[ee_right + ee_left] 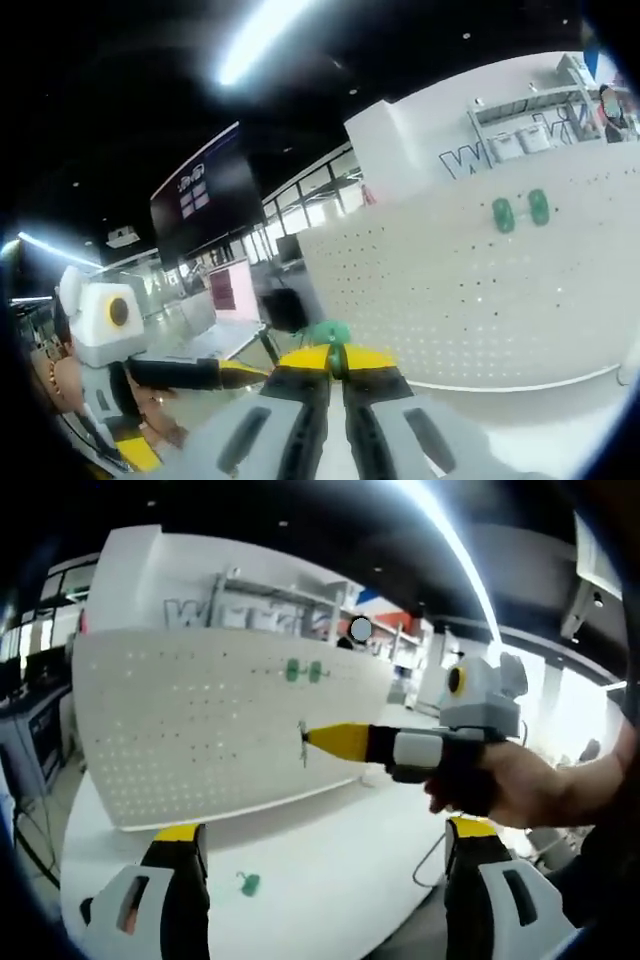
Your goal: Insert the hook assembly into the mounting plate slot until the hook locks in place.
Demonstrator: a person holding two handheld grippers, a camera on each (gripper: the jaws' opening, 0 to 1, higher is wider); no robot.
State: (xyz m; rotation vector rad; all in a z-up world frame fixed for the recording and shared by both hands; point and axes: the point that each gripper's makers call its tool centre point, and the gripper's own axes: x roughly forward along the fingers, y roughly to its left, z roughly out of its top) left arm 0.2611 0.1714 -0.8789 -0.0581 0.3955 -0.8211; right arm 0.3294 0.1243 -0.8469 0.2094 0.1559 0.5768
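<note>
A white pegboard plate (200, 730) stands upright on the table. Two green hooks (303, 670) hang in its upper rows, and the right gripper view shows them too (520, 211). My right gripper (312, 740), held by a hand, reaches in from the right. It is shut on a small hook assembly (303, 745), whose metal end is at the plate's face near its right edge. In the right gripper view the shut gripper (335, 362) pinches the green hook (330, 333). My left gripper (325, 830) stands open and empty above the table.
Another green hook (248, 884) lies loose on the white table (330, 870) in front of the plate. A cable (432, 858) hangs off the table's right edge. Shelving and office furniture fill the background behind the plate (470, 300).
</note>
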